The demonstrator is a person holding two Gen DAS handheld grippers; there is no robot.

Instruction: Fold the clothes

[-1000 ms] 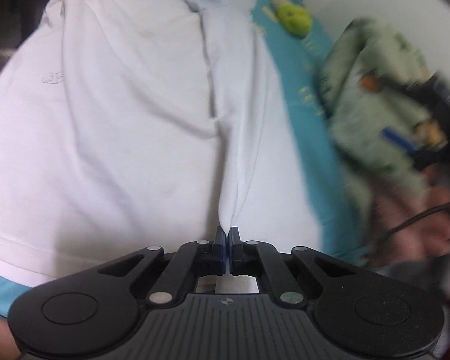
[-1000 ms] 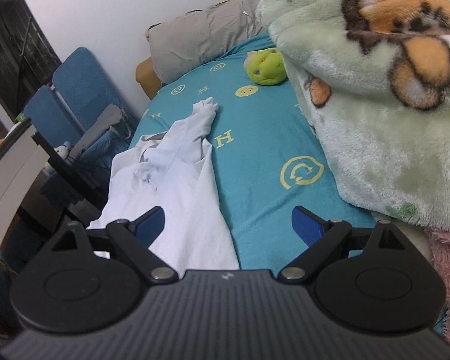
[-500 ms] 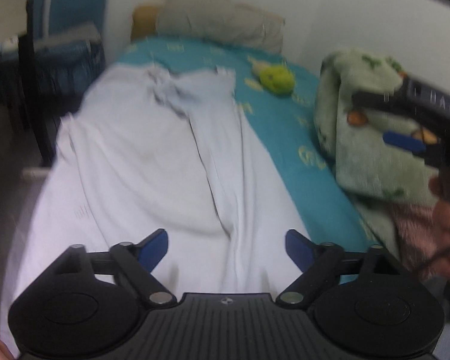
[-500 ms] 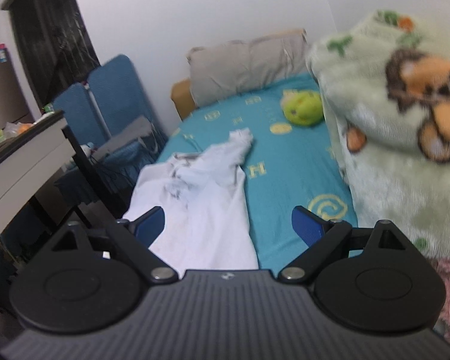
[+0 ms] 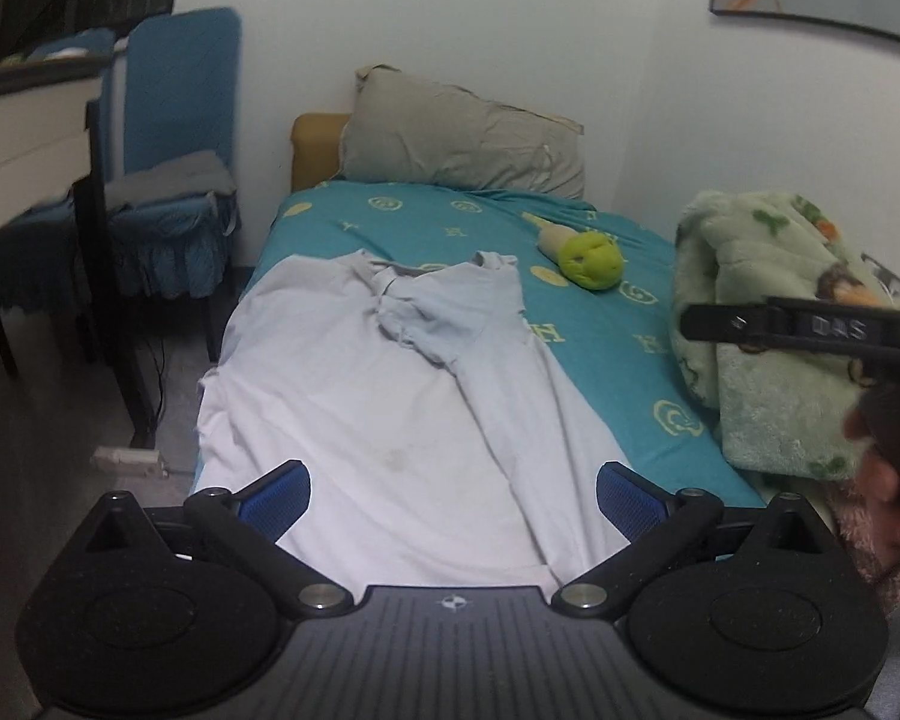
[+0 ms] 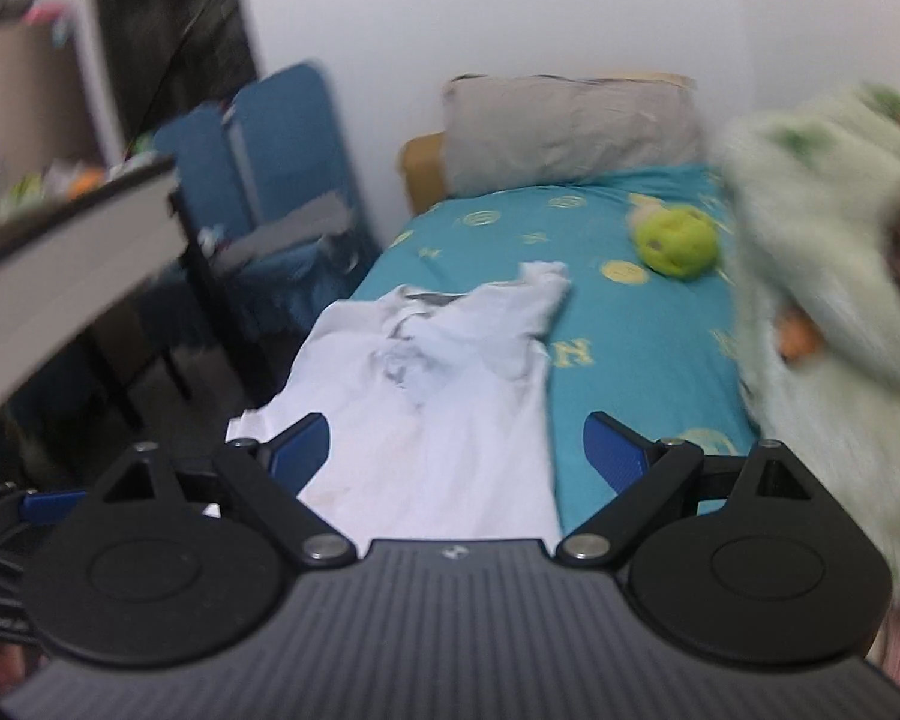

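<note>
A white T-shirt (image 5: 390, 408) lies spread on the teal bed sheet (image 5: 606, 336), collar toward the pillow, with its right side folded over the middle and a sleeve bunched near the top. In the right wrist view the same white T-shirt (image 6: 444, 396) lies along the bed's left side. My left gripper (image 5: 453, 495) is open, held back above the shirt's hem and holding nothing. My right gripper (image 6: 456, 450) is open too, raised over the near end of the bed. The right gripper's body shows at the right edge of the left wrist view, with a hand (image 5: 894, 480) on it.
A grey pillow (image 5: 462, 138) leans at the bed head. A green plush toy (image 5: 588, 258) rests on the sheet to the right of the shirt. A bundled green fleece blanket (image 5: 774, 324) fills the bed's right side. A blue chair (image 5: 168, 180) and a desk (image 5: 24, 120) stand left.
My left gripper let go of the shirt's fold and opened, then drew back and up from the bed. My right gripper stayed open and also pulled back and rose.
</note>
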